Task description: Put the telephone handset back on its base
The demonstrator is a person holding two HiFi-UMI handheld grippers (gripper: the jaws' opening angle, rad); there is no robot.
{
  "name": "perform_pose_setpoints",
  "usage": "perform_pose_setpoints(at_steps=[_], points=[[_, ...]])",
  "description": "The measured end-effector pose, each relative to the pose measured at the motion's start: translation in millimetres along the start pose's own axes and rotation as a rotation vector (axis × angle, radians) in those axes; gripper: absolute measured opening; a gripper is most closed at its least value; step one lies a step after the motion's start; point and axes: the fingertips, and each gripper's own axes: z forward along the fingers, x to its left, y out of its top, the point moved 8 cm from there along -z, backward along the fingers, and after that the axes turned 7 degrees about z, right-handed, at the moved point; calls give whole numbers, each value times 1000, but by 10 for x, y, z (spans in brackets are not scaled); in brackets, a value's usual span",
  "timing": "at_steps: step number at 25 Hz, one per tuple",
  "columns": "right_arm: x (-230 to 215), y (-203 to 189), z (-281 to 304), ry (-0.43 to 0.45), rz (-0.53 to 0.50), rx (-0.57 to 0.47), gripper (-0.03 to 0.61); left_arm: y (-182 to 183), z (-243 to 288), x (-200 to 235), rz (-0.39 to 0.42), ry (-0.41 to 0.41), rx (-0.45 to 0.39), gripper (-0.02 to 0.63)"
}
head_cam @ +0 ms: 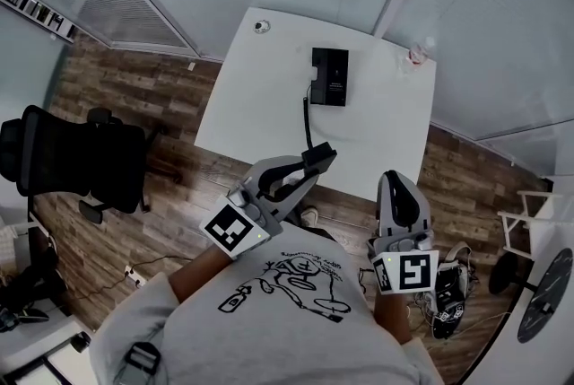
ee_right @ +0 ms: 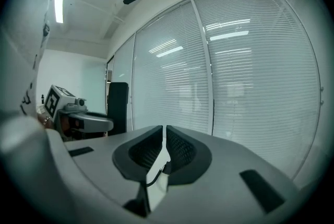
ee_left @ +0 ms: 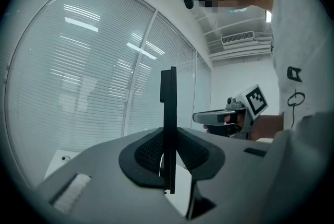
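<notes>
The black telephone base (head_cam: 330, 76) lies on the far half of the white table (head_cam: 251, 114). A black cord (head_cam: 308, 118) runs from it toward the table's near edge. There the cord meets the black handset (head_cam: 320, 155), and my left gripper (head_cam: 314, 166) is shut on it. In the left gripper view the handset (ee_left: 168, 113) stands as a thin upright bar clamped between the pads. My right gripper (head_cam: 400, 188) hovers to the right of the left one, just off the near edge. Its jaws are shut with nothing between them (ee_right: 163, 142).
A black office chair (head_cam: 81, 163) stands on the wood floor left of the table. A small round object (head_cam: 261, 26) and a small bottle (head_cam: 415, 56) sit at the table's far corners. Glass walls with blinds close the far side. A white rack (head_cam: 525, 226) stands at the right.
</notes>
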Motion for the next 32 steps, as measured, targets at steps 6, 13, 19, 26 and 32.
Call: perform_pose_setpoints(at_steps=[6,13,19,26,32], points=[[-14,164,603,19,-27,1,17,20,170,530,-10,-18,-17,69],[29,358,1111,33,-63,-7,17,76,315,1054,-26,-40,-35,69],[90,407,1390,6,-65,-12,17,57,371,1395,-33,-72,-29,69],[84,366,1601,-30,-57,-10,17,20,523,1662,-42,-131,-22,69],[73,256,1718,-12,-58,17,18,-13,645,1762,-72,-152,-18,69]])
